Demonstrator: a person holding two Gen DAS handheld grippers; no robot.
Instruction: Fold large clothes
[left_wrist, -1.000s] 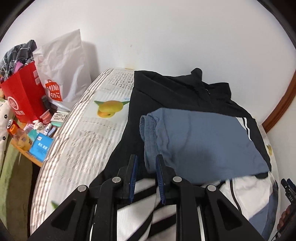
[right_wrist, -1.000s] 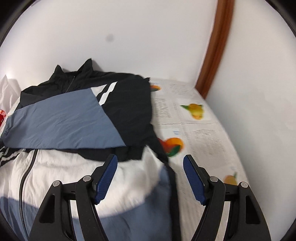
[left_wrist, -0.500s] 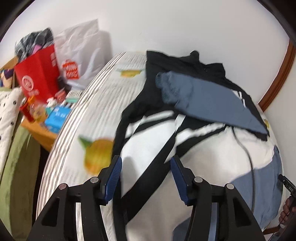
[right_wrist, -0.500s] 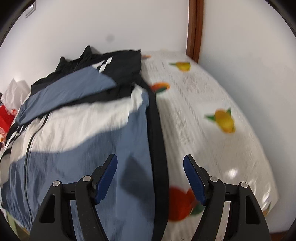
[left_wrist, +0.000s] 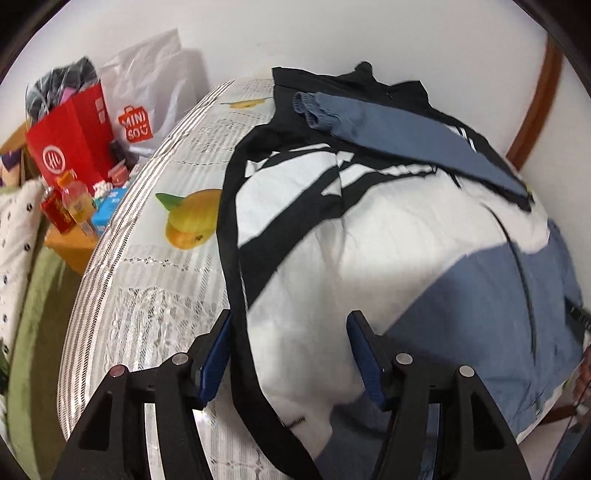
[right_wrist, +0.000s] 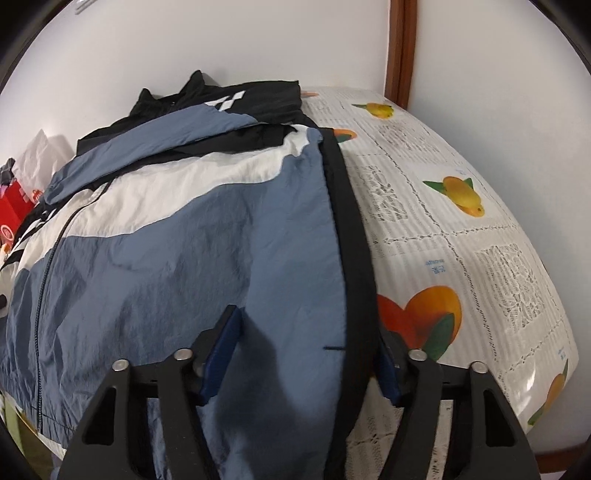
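Standing by the bed (right_wrist: 461, 177), and the jacket (right_wrist: 184, 236) pretty much covers it, laid flat with both sleeves already crossed over the chest up by the wall. Biggest worry imo: that nylon looks slippery, so if the hem gets lifted unevenly the sleeve (left_wrist: 402, 129) on top could slide off and undo the fold. The hem also hangs close to the bed's near edge, so a sloppy tug might drag the whole thing off. Left hand-held gripper (left_wrist: 291, 354) is spread wide over the black side trim (left_wrist: 231, 236), holding nothing; right hand-held gripper (right_wrist: 306, 356) is spread too, straddling the other black edge. Grabbing only the trim could bunch it.
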